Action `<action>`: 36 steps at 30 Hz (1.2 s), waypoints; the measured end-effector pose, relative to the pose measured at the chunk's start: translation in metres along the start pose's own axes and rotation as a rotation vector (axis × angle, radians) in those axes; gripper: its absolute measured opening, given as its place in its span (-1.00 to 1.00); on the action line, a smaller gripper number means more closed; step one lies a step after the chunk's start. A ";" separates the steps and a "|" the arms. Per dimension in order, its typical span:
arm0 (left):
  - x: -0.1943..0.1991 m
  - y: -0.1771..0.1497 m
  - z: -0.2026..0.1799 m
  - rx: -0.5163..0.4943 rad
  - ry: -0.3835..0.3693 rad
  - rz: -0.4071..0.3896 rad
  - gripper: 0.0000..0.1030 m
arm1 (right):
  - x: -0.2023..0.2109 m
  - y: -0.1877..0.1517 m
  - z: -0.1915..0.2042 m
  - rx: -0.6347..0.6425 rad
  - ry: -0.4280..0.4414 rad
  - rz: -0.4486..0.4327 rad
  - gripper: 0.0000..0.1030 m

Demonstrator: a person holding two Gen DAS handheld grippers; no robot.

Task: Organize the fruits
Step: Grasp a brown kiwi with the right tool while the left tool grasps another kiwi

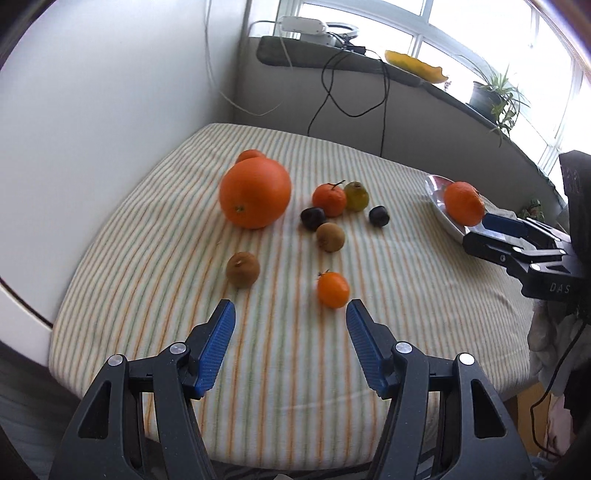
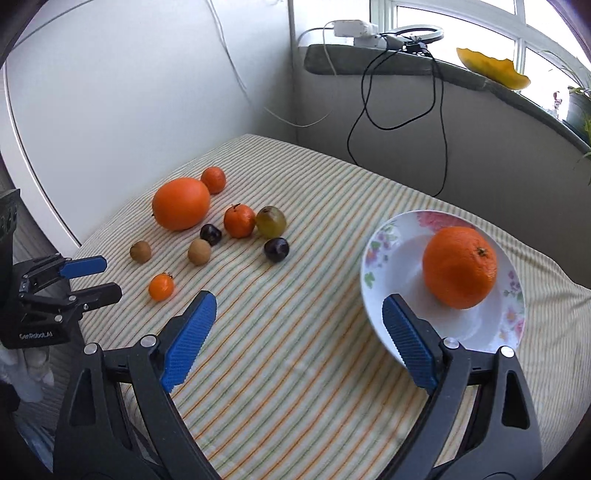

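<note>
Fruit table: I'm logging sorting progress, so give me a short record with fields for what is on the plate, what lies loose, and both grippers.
surface: striped cloth
plate: white floral plate, at the right
on plate: one orange
loose on cloth: large orange, three small orange fruits, two dark plums, two brown kiwis, one green pear
left gripper: open, empty, the nearest small orange fruit just ahead
right gripper: open, empty, one finger over the plate's near rim

You get bright daylight from the windows [image 1: 461, 33] at one o'clock, blown out white; soft shadows, slight blur, and strong fisheye bending with dark corners.
</note>
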State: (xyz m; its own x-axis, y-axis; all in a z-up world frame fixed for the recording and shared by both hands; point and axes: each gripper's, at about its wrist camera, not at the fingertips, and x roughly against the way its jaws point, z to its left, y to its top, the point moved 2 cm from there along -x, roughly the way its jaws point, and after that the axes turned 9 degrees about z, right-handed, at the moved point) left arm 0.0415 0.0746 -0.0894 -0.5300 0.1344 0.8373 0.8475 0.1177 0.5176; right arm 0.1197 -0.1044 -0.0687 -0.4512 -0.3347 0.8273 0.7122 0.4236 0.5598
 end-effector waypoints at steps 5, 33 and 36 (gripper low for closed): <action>-0.006 0.003 0.020 0.049 -0.005 -0.019 0.19 | -0.014 0.002 0.018 0.014 0.071 0.030 0.81; -0.037 0.021 0.036 0.100 -0.055 -0.013 -0.32 | -0.097 0.039 0.072 0.094 0.227 0.150 -0.11; -0.039 0.022 0.036 0.099 -0.050 -0.014 -0.39 | -0.102 0.042 0.072 0.085 0.239 0.160 -0.15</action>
State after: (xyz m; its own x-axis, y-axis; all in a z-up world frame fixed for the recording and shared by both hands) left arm 0.0794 0.1079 -0.1169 -0.5447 0.1806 0.8189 0.8342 0.2162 0.5072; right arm 0.1575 0.0080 -0.1262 -0.1904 -0.4424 0.8764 0.7122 0.5522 0.4334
